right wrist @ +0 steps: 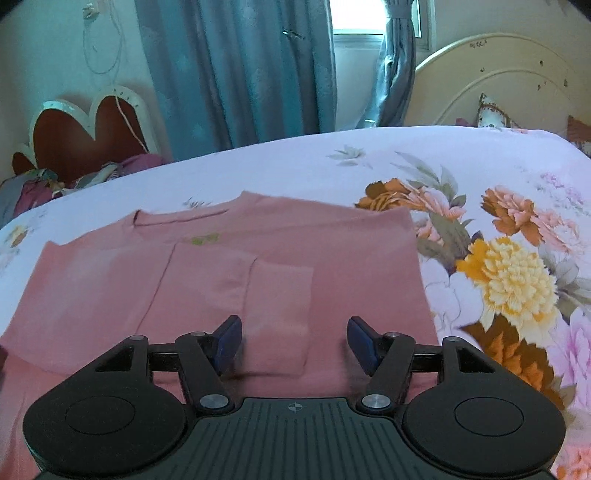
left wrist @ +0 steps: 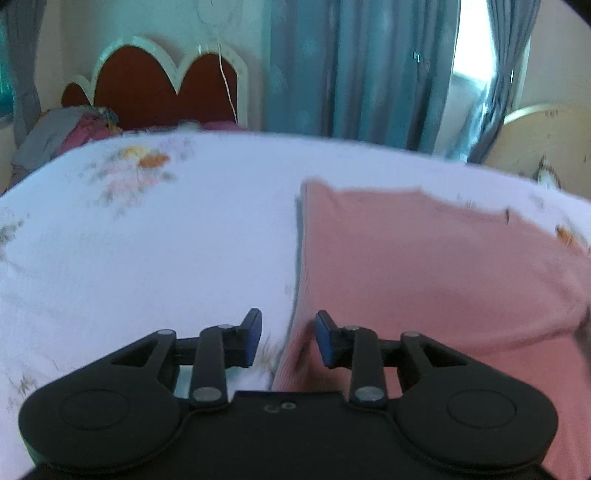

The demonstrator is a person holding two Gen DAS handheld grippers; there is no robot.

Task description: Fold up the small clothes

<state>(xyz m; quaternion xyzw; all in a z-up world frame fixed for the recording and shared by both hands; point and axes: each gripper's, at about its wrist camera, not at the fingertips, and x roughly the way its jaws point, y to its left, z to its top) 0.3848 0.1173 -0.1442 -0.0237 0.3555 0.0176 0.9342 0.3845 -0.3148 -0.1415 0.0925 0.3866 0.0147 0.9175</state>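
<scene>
1. A pile of clothes (right wrist: 48, 184) is lying at the far left, below a red scalloped headboard (right wrist: 77, 129), with a thin cord (right wrist: 127, 118) hanging down across it.
2. Blue curtains (right wrist: 236, 74) are hanging behind the bed, a bright window (right wrist: 356, 22) is showing between them, and a cream headboard (right wrist: 491, 77) with a cushion (right wrist: 493, 112) is standing at the right.
3. A flowered bedsheet (right wrist: 498, 266) is covering the bed, with big orange and yellow blooms to the right.
4. The pink shirt (right wrist: 229, 266) is lying flat on the sheet, partly folded, collar at the far side; nothing is resting on it.
5. The left gripper (left wrist: 288, 338) is angling down over the shirt's left edge, its jaws standing slightly apart with nothing pinched.
6. The right gripper (right wrist: 293, 341) is angling down above the shirt's near part, its jaws standing wide and empty.
</scene>
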